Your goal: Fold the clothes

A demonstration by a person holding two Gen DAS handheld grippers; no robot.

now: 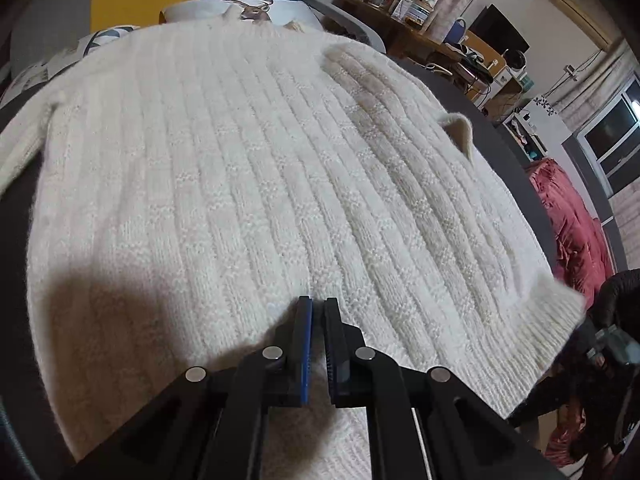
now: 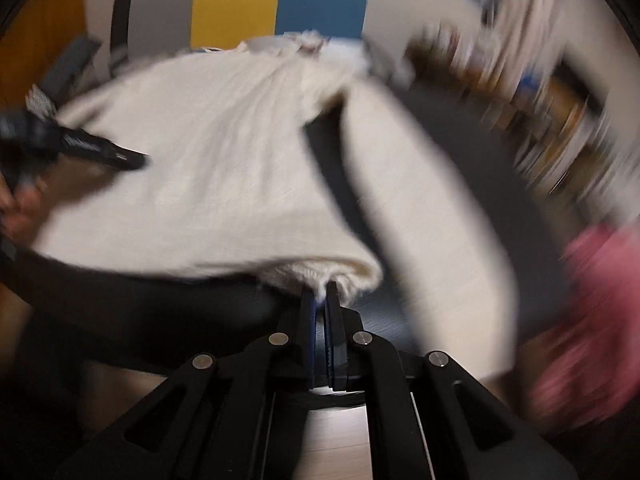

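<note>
Right tool (image 2: 320,294) pinches the white sweater (image 1: 260,184) hem corner.
Left tool (image 1: 318,306), jaws narrow, seemingly grips nothing above the sweater spread across the dark table (image 1: 516,160); right view is blurred.

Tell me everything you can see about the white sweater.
The white sweater is a thick, fuzzy rib-knit in cream wool-like yarn, lying spread on a dark surface. One sleeve trails off at the left; the other is folded onto the body. The left gripper, nearly closed, hangs over the lower body. The right gripper pinches the hem corner. The right wrist view is blurred.
</note>
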